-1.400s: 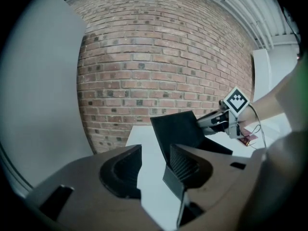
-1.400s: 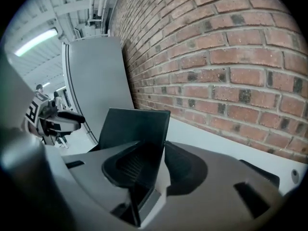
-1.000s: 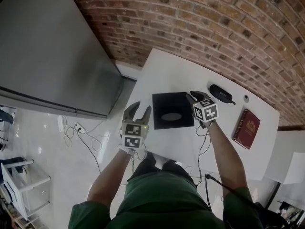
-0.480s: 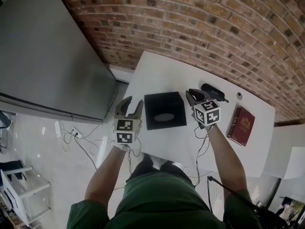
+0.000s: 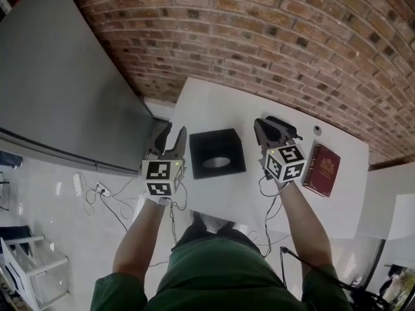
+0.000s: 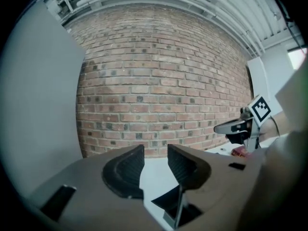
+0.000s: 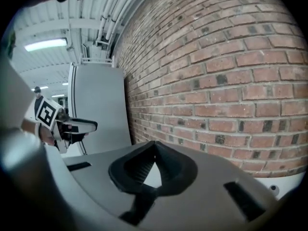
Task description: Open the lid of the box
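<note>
A black square box [image 5: 217, 153] with an oval opening in its lid sits on the white table [image 5: 214, 102]. My left gripper [image 5: 170, 141] hangs just off the box's left side, over the table's left edge. Its jaws are closing, still apart, with nothing between them [image 6: 155, 153]. My right gripper [image 5: 262, 127] is held to the right of the box, apart from it, and it is shut with its tips touching and empty [image 7: 154, 147]. Each gripper shows in the other's view: the right gripper [image 6: 236, 127] and the left gripper [image 7: 77, 125].
A black glasses case [image 5: 283, 127] lies right behind the right gripper. A dark red book [image 5: 322, 169] lies further right, and a small round object [image 5: 317, 129] is near the back. A brick wall [image 5: 259, 31] runs behind the table; a tall grey cabinet [image 5: 58, 89] stands left.
The right gripper's jaws have gone from slightly apart to shut. The left gripper has drifted left away from the box and its jaws have narrowed. Both grippers sit higher and further forward.
</note>
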